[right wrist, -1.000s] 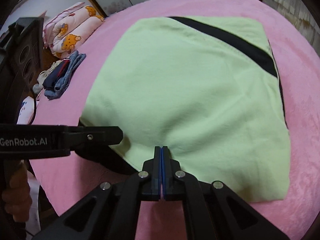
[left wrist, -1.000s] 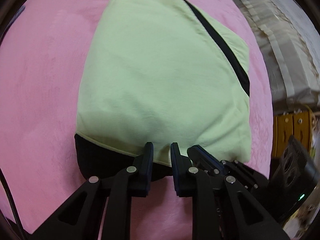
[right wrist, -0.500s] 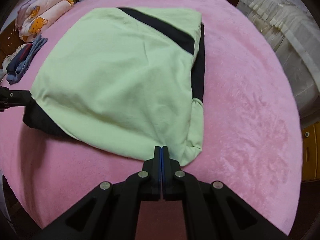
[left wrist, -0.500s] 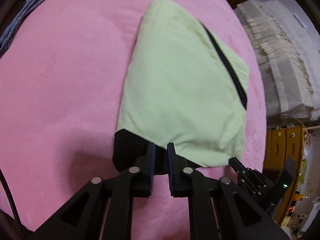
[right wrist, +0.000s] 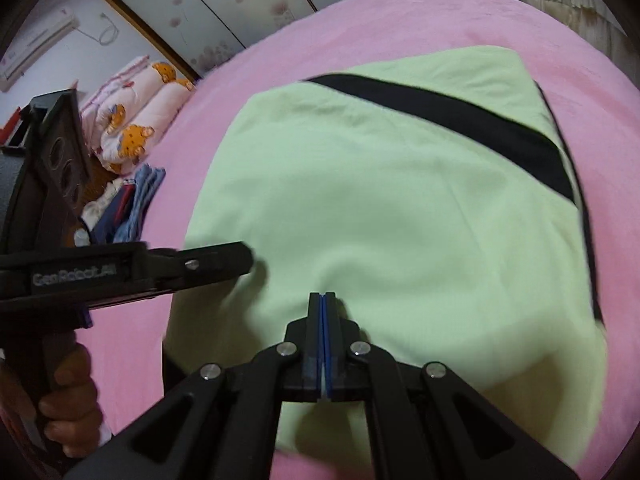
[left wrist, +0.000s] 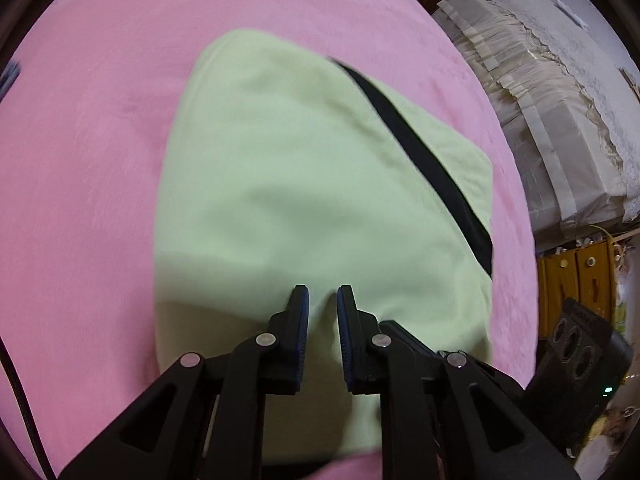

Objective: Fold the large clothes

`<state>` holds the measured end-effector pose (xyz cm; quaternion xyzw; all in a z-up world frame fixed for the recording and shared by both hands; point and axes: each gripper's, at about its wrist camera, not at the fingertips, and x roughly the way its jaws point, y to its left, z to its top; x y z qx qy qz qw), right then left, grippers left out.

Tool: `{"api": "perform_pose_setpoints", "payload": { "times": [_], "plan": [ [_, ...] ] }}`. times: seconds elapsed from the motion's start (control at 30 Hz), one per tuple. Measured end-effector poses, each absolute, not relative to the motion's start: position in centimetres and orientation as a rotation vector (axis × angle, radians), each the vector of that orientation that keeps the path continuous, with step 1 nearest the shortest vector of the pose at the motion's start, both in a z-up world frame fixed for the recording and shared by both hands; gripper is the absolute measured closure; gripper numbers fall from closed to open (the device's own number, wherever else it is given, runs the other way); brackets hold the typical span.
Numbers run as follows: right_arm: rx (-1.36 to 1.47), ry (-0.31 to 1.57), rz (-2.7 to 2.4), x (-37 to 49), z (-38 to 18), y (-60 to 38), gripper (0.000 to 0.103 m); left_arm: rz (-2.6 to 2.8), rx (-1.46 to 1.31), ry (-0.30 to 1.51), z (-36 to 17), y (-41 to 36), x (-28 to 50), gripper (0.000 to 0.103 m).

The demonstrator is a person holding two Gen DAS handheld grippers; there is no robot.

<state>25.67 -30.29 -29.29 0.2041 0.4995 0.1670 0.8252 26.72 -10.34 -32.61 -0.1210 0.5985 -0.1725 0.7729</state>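
At the far left of the right wrist view, a person's hand (right wrist: 66, 392) grips the handle of the left gripper (right wrist: 240, 258), which reaches in sideways toward the near left edge of the garment. Behind it, at the bed's edge, sit a small heap of folded blue clothes (right wrist: 140, 200) and rolled pink bedding printed with orange bears (right wrist: 136, 120).

The light green garment (right wrist: 392, 216), crossed by a diagonal black stripe (right wrist: 460, 120), lies folded into a broad pad on the pink blanket (right wrist: 400, 12) and fills the middle of both views. A darker black layer shows under its near left corner.

In the left wrist view the left gripper (left wrist: 322, 292) points down at the garment's (left wrist: 300, 184) near edge. Its jaws stand a narrow gap apart and are opening, with a fold of green cloth between the blue pads; the pads do not appear to press it.

The right gripper (right wrist: 323, 295) has its jaws fully together, blue pads touching, over the garment's near edge. Whether any cloth is pinched between them cannot be told.

To the right of the pink blanket (left wrist: 80, 160), the left wrist view shows a bundle covered in pale lace-edged cloth (left wrist: 560, 100) and a yellow wooden cabinet (left wrist: 580, 280).
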Motion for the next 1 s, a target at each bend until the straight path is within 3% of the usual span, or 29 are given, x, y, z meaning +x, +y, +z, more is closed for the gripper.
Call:
{"api": "perform_pose_setpoints", "payload": {
  "times": [0.57, 1.0],
  "plan": [
    [0.524, 0.999, 0.258, 39.3, -30.5, -31.8, 0.103, -0.356, -0.301, 1.166, -33.7, -11.7, 37.9, 0.090],
    [0.563, 0.928, 0.094, 39.2, -31.0, -38.6, 0.103, -0.302, -0.431, 1.082, -33.7, -9.4, 38.6, 0.091]
  ]
}}
